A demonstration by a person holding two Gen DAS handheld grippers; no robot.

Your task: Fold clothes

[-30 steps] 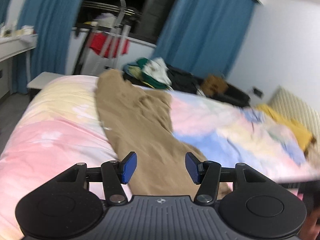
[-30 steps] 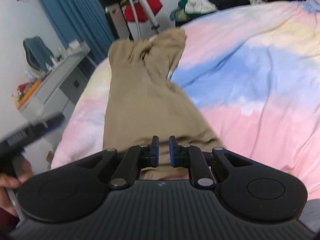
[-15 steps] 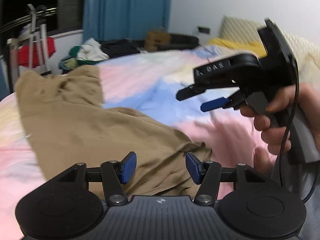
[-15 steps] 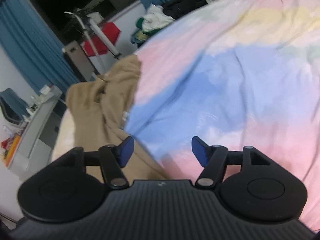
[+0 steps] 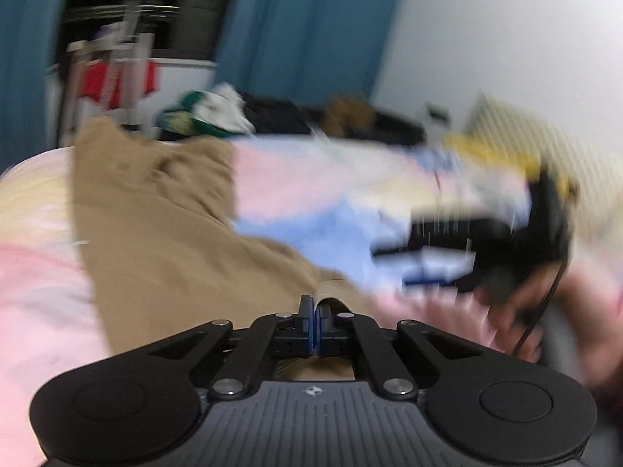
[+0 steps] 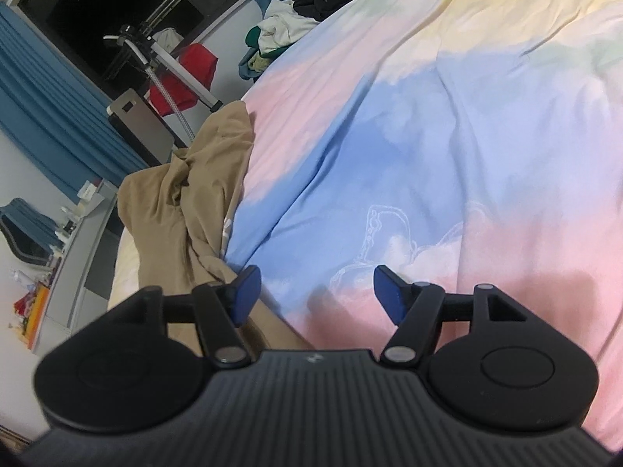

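Tan trousers [image 5: 167, 249] lie stretched along the left side of a pastel pink, blue and yellow bedspread [image 5: 296, 202]. My left gripper [image 5: 313, 321] is shut on the near edge of the trousers, with a fold of tan cloth pinched between the blue pads. The left wrist view is blurred by motion. My right gripper [image 6: 315, 292] is open and empty above the bedspread [image 6: 447, 148], just right of the trousers [image 6: 194, 194]. It also shows blurred in the left wrist view [image 5: 447, 257], to the right of the trousers.
A pile of loose clothes [image 6: 280, 35] lies at the far end of the bed. A drying rack with red garments [image 6: 187, 74] stands beyond it by blue curtains. A desk with clutter [image 6: 58, 257] is to the left. A yellow item [image 5: 502, 155] lies near the headboard.
My left gripper has closed on the trousers' near edge; it was open half a second ago. My right gripper, shut a second ago, opened and has shifted right over the bedspread.
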